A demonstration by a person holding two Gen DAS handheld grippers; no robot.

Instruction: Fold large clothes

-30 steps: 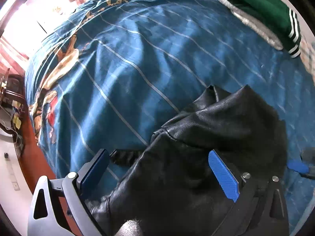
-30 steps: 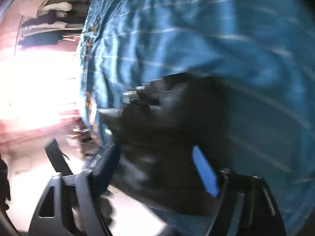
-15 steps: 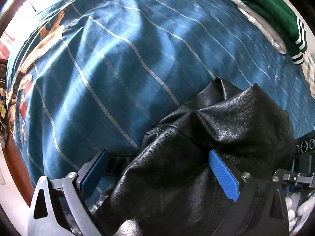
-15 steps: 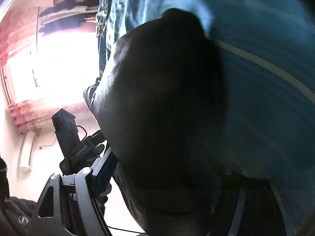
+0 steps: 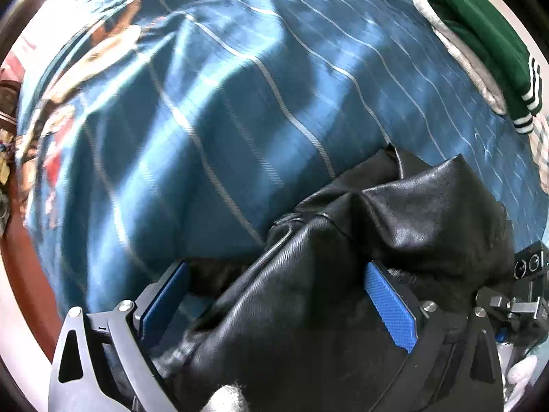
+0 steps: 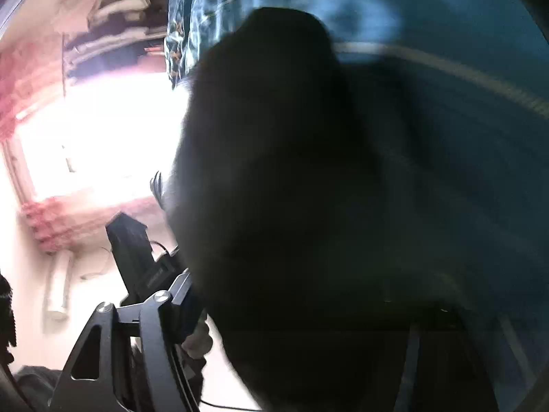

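Note:
A black leather jacket [image 5: 394,226] lies bunched on a blue striped bedspread [image 5: 223,120]. In the left wrist view it fills the space between my left gripper's [image 5: 274,292] blue pads, which stand wide apart; the leather drapes over the gap. In the right wrist view the jacket [image 6: 281,189] is a dark blurred mass that covers most of the frame and hides my right gripper's right finger. Only the left finger [image 6: 185,305] shows. The right gripper's body shows at the left wrist view's right edge [image 5: 525,295].
A folded green garment with white stripes [image 5: 487,41] lies on a pale pile at the far right of the bed. The bed's left edge drops to a red-brown floor [image 5: 31,274]. A bright window and hanging clothes [image 6: 113,27] show beyond the bed.
The left gripper has moved closer over the bedspread with the jacket still between its fingers. The jacket has risen in front of the right camera and now blocks most of that view.

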